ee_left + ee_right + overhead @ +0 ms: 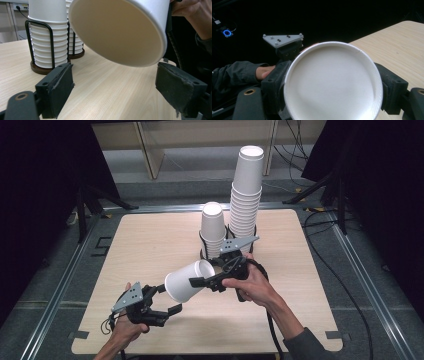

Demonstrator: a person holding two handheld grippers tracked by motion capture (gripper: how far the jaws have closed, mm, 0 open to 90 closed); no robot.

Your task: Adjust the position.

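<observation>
**Two grippers, one paper cup held over the table**

Two cup stacks stand at the far side of the wooden table, each in a black wire holder on a round base. The tall stack rises at about one o'clock from the table's middle; the short stack stands just beside it, toward twelve o'clock. In the left gripper view the short stack appears at ten o'clock, ringed by its wire holder.

A single white paper cup lies tilted on its side in the air near the table's centre, its mouth toward the stacks and its base toward seven o'clock. The right gripper, coming in from four o'clock in the person's right hand, has its jaws clamped on the cup's wall near the rim. In the right gripper view the cup's round base sits squeezed between the two black jaws.

The left gripper, held at seven o'clock in the left hand, sits just below the cup's base. Its jaws stand apart, one to each side, with nothing pressed between them; in the left gripper view the cup's base hangs above and between the pads without touching either.
</observation>
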